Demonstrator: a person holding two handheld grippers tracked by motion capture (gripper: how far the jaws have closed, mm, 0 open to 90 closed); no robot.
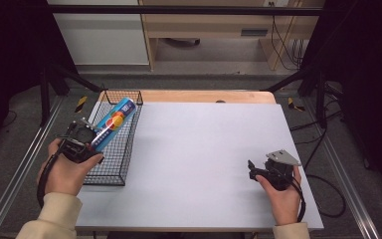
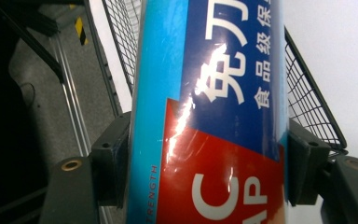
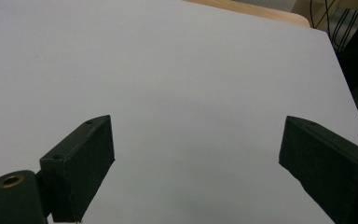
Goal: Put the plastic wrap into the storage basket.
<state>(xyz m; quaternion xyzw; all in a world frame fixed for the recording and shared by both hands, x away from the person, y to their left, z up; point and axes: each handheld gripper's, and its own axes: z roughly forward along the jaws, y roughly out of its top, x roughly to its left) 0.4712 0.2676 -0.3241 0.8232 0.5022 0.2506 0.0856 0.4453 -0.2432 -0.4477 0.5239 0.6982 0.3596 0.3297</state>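
A blue tube (image 1: 113, 122) with a red and orange label and white characters is held slanted over the black wire basket (image 1: 124, 169) at the table's left. My left gripper (image 1: 95, 137) is shut on the tube's lower part. In the left gripper view both jaws press the sides of the tube (image 2: 209, 116), with the basket (image 2: 307, 102) behind it. My right gripper (image 1: 252, 169) rests at the table's right front, held by a hand. In the right gripper view it (image 3: 196, 168) stands open over the bare white tabletop (image 3: 177, 70), nothing between its jaws.
The white tabletop (image 1: 204, 149) spreads between the two grippers. A wooden strip (image 1: 204, 96) runs along the far edge. Metal rails (image 1: 25, 164) flank the table. A wooden cabinet (image 1: 219, 25) and cables (image 1: 288, 45) lie beyond on the floor.
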